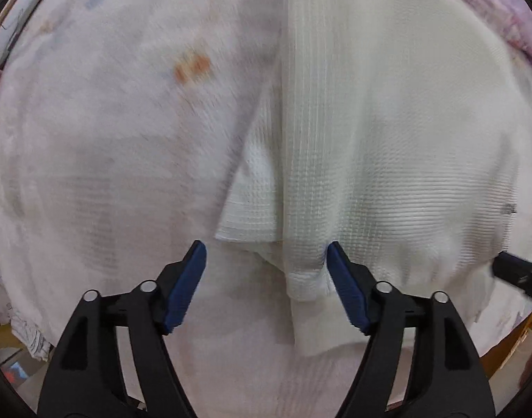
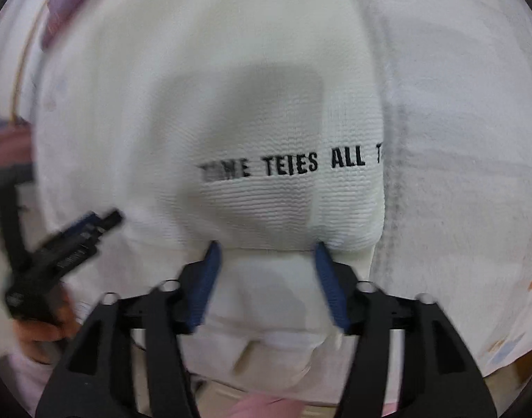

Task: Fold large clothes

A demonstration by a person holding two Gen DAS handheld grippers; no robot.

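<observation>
Left wrist view is showing the white garment (image 1: 370,139) lying just ahead on the bed sheet (image 1: 109,139), its folded edge running near-to-far between the left hand-held gripper's (image 1: 266,254) wide-apart fingers, while the right hand-held gripper (image 2: 266,254) is hovering equally spread at its hem.

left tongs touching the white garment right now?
Cannot tell. In the left wrist view the left tongs stand open astride a fold of the white garment, whose hem lies beside the right pad; motion blur hides whether they meet.

Black grippers (image 1: 266,254) (blue pads (image 1: 184,289))
</observation>
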